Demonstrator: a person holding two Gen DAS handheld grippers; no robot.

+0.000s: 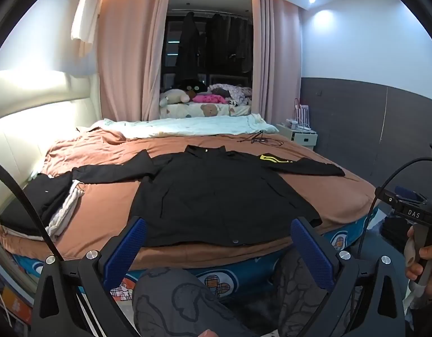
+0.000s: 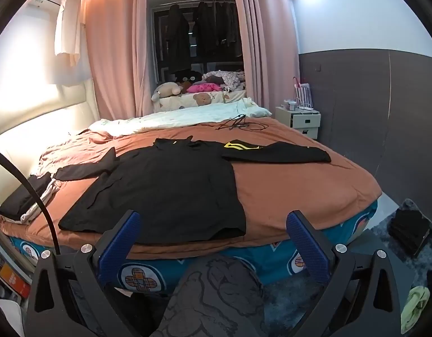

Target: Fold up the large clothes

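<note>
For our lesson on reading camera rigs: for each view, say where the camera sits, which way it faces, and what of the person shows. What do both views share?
Left wrist: sits on the left gripper, at the bed's foot edge, facing the black shirt; knees and the right hand show.
Right wrist: sits on the right gripper, further right, facing the same way; one knee shows.
Shared: black shirt, brown bedspread, pink curtains.
</note>
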